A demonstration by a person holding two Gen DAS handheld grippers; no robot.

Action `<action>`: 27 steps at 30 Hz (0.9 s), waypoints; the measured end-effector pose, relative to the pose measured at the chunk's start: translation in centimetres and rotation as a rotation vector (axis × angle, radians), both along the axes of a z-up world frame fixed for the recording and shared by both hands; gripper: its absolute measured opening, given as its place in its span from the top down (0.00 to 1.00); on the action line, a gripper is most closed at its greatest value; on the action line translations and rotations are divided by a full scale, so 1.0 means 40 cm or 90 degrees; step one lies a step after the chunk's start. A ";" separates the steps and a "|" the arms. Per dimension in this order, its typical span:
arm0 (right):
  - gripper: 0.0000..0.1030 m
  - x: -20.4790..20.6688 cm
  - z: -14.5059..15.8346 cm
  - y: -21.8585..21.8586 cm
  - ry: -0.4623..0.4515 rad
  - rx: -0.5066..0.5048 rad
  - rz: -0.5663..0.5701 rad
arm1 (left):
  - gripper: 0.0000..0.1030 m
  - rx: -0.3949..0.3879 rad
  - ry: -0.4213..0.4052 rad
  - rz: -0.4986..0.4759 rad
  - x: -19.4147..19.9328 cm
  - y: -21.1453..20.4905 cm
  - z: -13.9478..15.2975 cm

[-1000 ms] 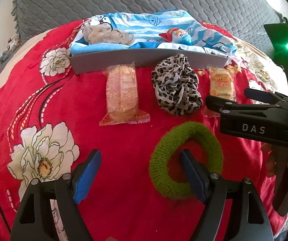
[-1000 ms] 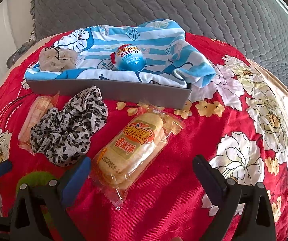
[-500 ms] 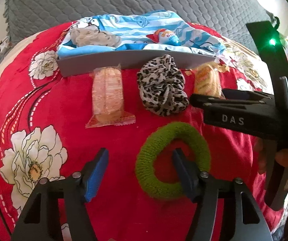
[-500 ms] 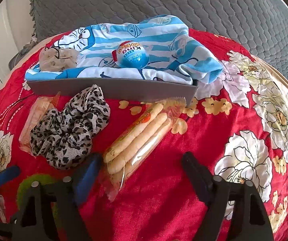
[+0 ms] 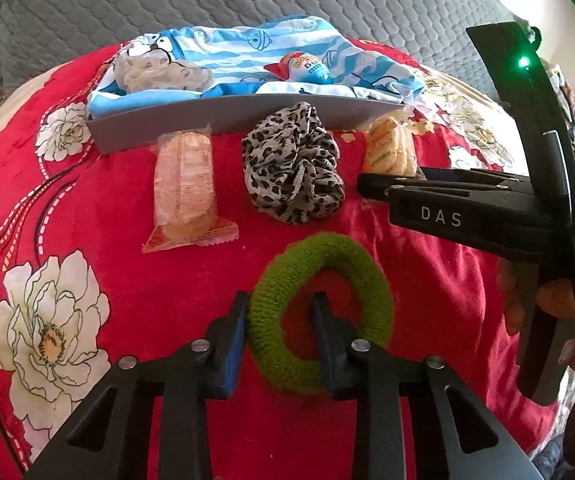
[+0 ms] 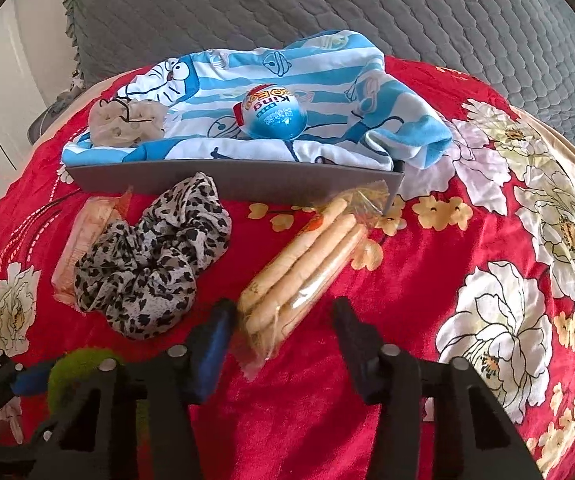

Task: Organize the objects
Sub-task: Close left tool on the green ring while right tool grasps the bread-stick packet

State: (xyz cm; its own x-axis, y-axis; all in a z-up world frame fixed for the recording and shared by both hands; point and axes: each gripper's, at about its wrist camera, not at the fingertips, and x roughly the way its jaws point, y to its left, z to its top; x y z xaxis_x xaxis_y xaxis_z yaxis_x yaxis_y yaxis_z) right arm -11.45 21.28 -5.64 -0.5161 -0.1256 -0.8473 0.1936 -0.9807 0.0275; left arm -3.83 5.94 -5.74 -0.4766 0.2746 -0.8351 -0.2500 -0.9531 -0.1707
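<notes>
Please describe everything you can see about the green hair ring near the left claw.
The green hair ring is a thick, fuzzy loop, like terry cloth or yarn, olive-green, with an open middle that shows the red flowered blanket it lies flat on. The left claw has just been closing on its left side: one finger is outside the loop, the other inside the hole, and both pads seem to press the band. It lies in front of the leopard scrunchie, apart from it. The right wrist view shows only a small part of it.
</notes>
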 end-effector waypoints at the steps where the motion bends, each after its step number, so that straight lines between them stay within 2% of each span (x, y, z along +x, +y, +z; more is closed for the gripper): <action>1: 0.58 0.001 0.000 -0.001 0.000 -0.001 0.001 | 0.72 0.004 0.000 0.000 0.000 -0.001 0.001; 3: 0.63 0.002 0.001 0.000 -0.001 -0.009 0.003 | 0.73 0.007 0.000 0.001 0.001 -0.002 0.003; 10: 0.67 0.007 0.003 0.010 -0.005 -0.025 -0.002 | 0.73 0.005 0.002 0.001 0.003 -0.002 0.006; 27: 0.73 0.036 0.016 0.040 0.000 -0.055 -0.006 | 0.73 0.010 0.010 0.002 0.003 -0.007 0.018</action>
State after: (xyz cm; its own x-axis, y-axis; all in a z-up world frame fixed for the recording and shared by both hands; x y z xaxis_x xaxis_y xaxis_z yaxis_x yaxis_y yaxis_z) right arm -10.01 22.87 -4.99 -0.5174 -0.1930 -0.8337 0.1838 -0.9766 0.1120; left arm -3.69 5.65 -5.03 -0.4906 0.2858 -0.8232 -0.2494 -0.9512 -0.1816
